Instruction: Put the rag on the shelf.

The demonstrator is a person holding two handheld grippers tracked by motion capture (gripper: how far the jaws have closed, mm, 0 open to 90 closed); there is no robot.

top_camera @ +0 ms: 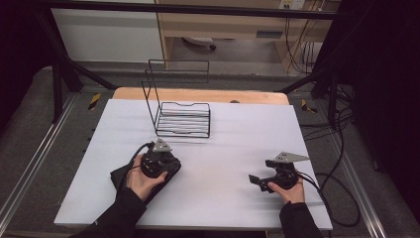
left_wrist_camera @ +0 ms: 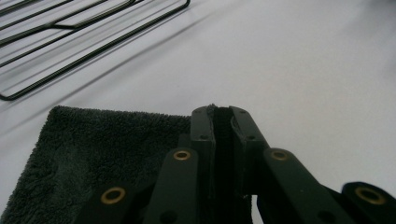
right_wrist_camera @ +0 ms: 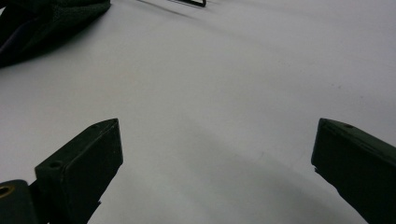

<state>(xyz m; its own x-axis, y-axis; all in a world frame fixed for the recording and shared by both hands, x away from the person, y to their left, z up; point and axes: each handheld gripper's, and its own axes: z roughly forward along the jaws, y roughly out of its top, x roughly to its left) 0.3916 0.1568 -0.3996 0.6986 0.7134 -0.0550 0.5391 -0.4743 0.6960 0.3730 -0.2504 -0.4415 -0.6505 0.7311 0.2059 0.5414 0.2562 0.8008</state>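
Dark fuzzy towel [left_wrist_camera: 93, 154] sits at the table's [top_camera: 223, 148] near-left with the left gripper [left_wrist_camera: 222, 112] clamped on its edge, right gripper [right_wrist_camera: 215, 154] wide open and empty, so next is probably lifting toward the wire rack [top_camera: 181, 119].

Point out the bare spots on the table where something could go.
Bare: the middle between the grippers, the stretch right of the rack, and the far left edge. Crowded: near left, where the left gripper sits on the towel.
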